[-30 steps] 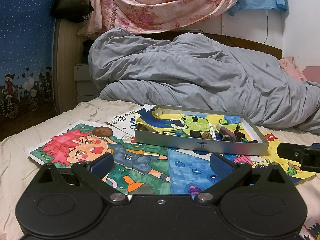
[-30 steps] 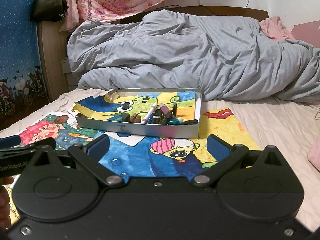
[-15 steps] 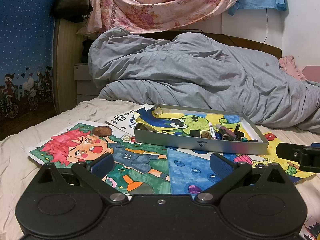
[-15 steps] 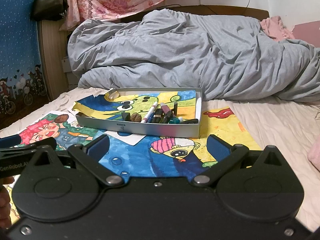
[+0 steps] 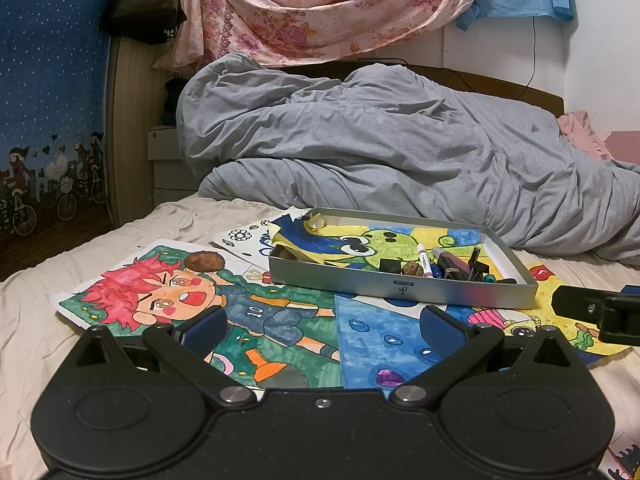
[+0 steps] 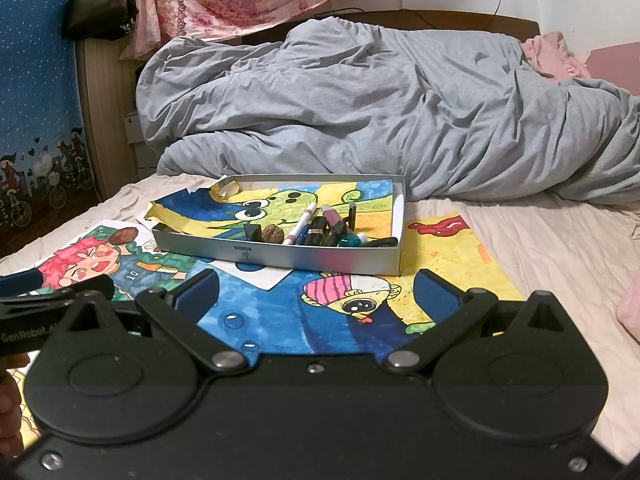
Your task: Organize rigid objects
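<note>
A shallow silver tin (image 5: 404, 290) (image 6: 280, 255) lies on coloured drawings on the bed. It holds a white marker (image 5: 425, 261) (image 6: 301, 225), a walnut (image 5: 412, 268) (image 6: 273, 233), black blocks and small dark tubes. A second walnut (image 5: 204, 261) (image 6: 124, 235) lies loose on the red-haired drawing, left of the tin. My left gripper (image 5: 322, 326) is open and empty, in front of the tin. My right gripper (image 6: 316, 294) is open and empty, also in front of the tin.
A rumpled grey duvet (image 5: 392, 152) fills the back of the bed. Several coloured drawings (image 5: 256, 320) cover the cream sheet (image 6: 552, 248). A wooden bed frame and blue curtain stand at the left. The other gripper shows at each view's edge (image 5: 600, 314) (image 6: 48, 300).
Both grippers have drawn back a little from the tin. Nothing was gripped or released.
</note>
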Motion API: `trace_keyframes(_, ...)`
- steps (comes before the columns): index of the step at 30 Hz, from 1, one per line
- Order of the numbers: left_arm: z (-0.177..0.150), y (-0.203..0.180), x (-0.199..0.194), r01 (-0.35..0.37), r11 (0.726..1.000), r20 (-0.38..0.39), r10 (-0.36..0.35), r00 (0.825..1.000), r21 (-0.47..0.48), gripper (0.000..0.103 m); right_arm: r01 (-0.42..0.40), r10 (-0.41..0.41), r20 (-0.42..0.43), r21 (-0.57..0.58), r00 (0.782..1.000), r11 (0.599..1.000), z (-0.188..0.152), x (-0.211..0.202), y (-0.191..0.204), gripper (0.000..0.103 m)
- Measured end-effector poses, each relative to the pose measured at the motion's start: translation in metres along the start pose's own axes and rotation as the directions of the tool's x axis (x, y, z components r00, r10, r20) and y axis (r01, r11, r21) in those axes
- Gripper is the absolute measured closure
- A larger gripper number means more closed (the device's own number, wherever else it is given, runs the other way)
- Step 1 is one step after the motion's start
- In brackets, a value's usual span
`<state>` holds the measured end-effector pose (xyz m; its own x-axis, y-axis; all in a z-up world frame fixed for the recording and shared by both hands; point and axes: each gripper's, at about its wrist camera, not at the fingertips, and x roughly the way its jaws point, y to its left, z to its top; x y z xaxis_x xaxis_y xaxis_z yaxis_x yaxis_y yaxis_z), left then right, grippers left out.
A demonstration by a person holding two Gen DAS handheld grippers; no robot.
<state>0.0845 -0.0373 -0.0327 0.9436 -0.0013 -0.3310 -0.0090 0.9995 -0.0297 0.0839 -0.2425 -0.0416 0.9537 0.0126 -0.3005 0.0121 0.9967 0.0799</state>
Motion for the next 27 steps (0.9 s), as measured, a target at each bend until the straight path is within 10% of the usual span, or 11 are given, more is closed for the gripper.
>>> trace_keyframes(27, -0.0027, -0.0017, 0.0002, 0.0, 1.0, -0.003, 0.0, 1.0, 0.0, 0.001, -0.002, 0.002, -0.001, -0.004, 1.0, 1.0, 0.0006, 0.0002, 0.0006, 0.001)
